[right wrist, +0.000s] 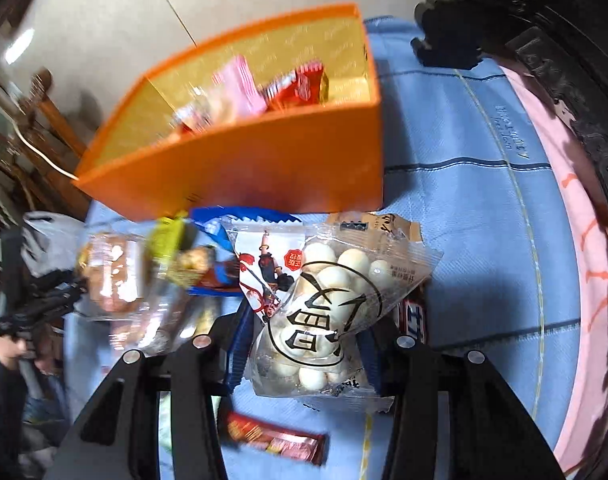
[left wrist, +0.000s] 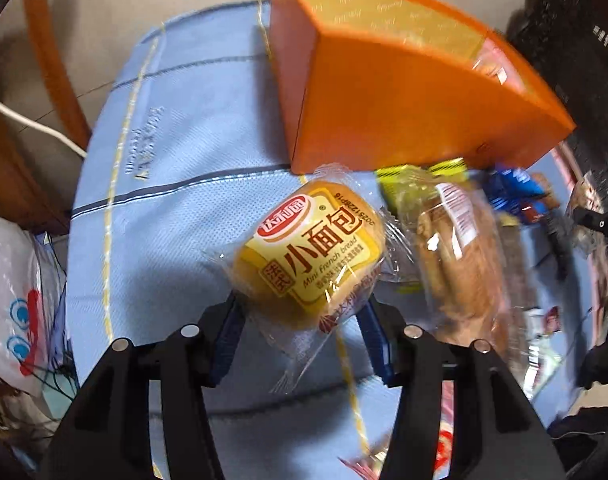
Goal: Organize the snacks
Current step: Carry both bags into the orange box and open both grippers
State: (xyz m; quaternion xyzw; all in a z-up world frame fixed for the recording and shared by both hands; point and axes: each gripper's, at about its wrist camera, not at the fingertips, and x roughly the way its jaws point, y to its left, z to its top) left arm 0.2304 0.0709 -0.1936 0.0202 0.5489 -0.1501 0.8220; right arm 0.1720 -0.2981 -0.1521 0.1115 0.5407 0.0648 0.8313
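My left gripper (left wrist: 302, 312) is shut on a wrapped mini French bread bun (left wrist: 309, 248) with a yellow label, held above the blue cloth. An orange box (left wrist: 403, 120) stands just beyond it. My right gripper (right wrist: 304, 336) is shut on a clear bag of white round candies (right wrist: 327, 312), held in front of the same orange box (right wrist: 264, 168). That box holds a pink packet (right wrist: 240, 88) and a red packet (right wrist: 300, 88). A loose pile of snacks lies by the box: a wrapped brown pastry (left wrist: 459, 264) and a blue packet (right wrist: 224, 232).
A blue cloth (left wrist: 164, 220) covers the table. A red wrapped bar (right wrist: 276, 440) lies under the right gripper. A dark candy bar (right wrist: 413, 316) lies to its right. A white plastic bag (left wrist: 12, 300) hangs at the left. A dark carved chair back (right wrist: 543, 40) rises at the right.
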